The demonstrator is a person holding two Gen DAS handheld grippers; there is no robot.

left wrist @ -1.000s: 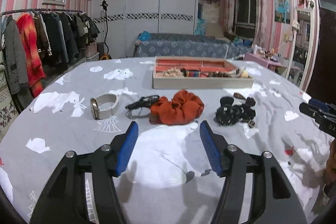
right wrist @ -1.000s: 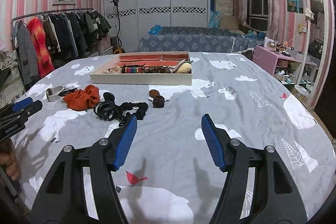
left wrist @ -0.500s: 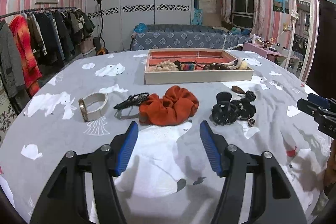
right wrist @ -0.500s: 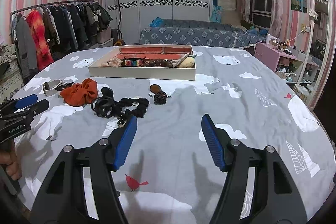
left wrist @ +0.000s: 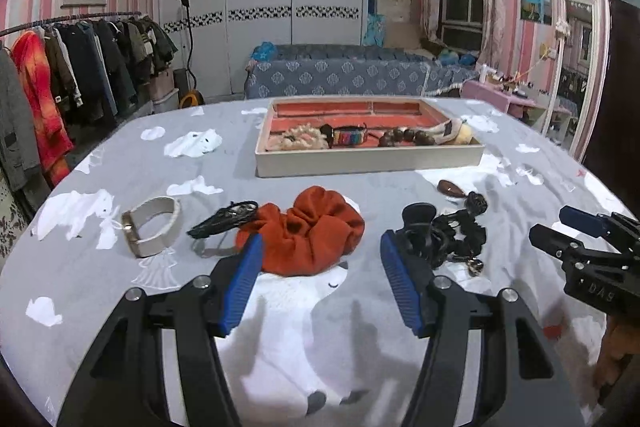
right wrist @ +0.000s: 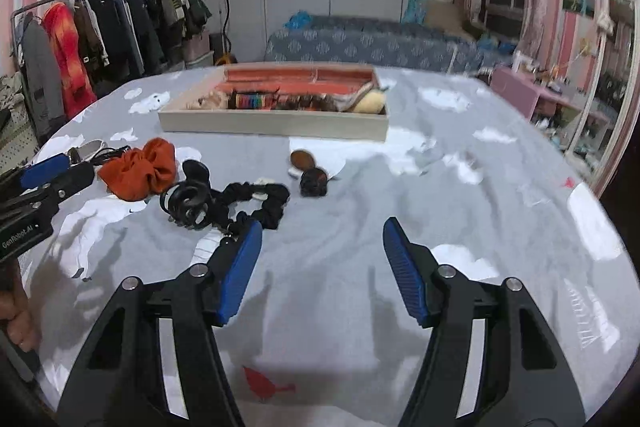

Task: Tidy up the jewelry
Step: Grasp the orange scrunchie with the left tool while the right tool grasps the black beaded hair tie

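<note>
Left gripper [left wrist: 320, 283] spread, empty, centre it over orange scrunchie [left wrist: 308, 231] before pinching; right gripper [right wrist: 322, 267] closing on nothing, blurry view, probably approaching black hair tie [right wrist: 256, 205].

Open grey bedspread [right wrist: 460, 211] ahead of the right hand-held gripper [right wrist: 322, 267], bare cloth from the blue pads out to the far right edge. Closing jaws, nothing between them. To its left, a cluttered row: black claw clip [right wrist: 186, 203] tangled with a black scrunchie [right wrist: 256, 203], then the orange scrunchie [left wrist: 308, 231] directly in front of the left hand-held gripper [left wrist: 320, 281], jaws apart and empty. Further left, a black cord [left wrist: 224, 219] and a white bracelet [left wrist: 152, 227], with bare cloth beyond. Two dark beads [right wrist: 308, 171] near the tray front. Behind the row, the walled jewelry tray [left wrist: 368, 159] blocking the way across, front compartments crowded.
</note>
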